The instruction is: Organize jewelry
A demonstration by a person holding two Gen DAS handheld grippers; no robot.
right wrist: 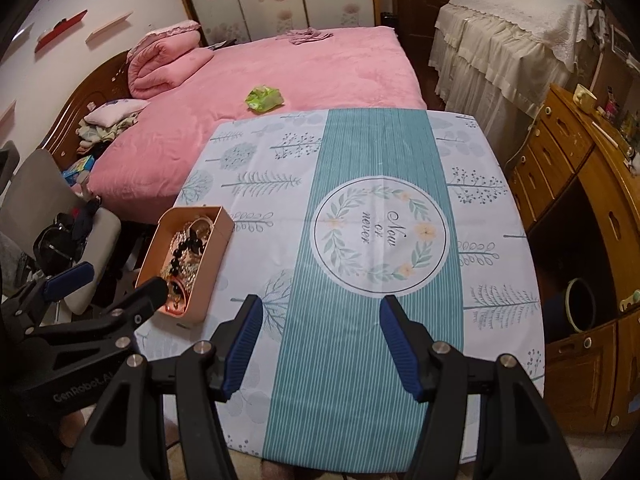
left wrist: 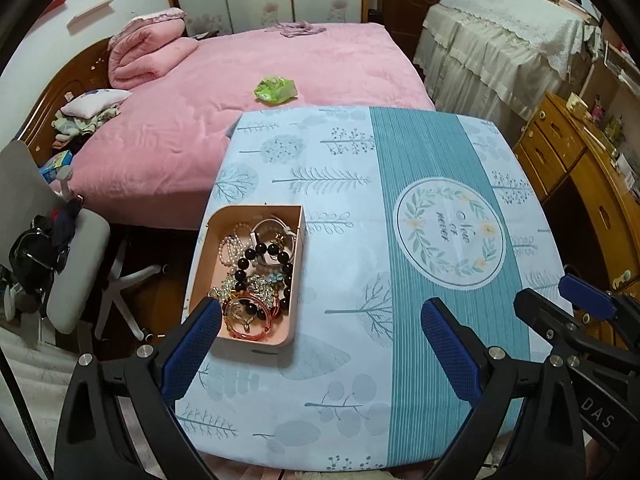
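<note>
Jewelry (left wrist: 256,276) lies heaped in the pink box (left wrist: 298,248) at the tabletop's (left wrist: 400,340) left edge, bracelets and bead strings tangled together, so you need one strand singled out. Your left gripper (left wrist: 320,344) hangs just short of the box, jaws wide and empty; your right gripper (right wrist: 320,344) waits open over the bare cloth.

tablecloth (right wrist: 256,184): pale blue, grey-teal tree print; teal striped band down the centre, white leaf-wreath circle. tray (left wrist: 294,276) on tablecloth: peach-pink. beads (left wrist: 262,260) in tray: black, beside pearl-white and red strands. bedspread (left wrist: 280,64) beyond tablecloth: pink. gripper pads (right wrist: 400,344): blue.
</note>
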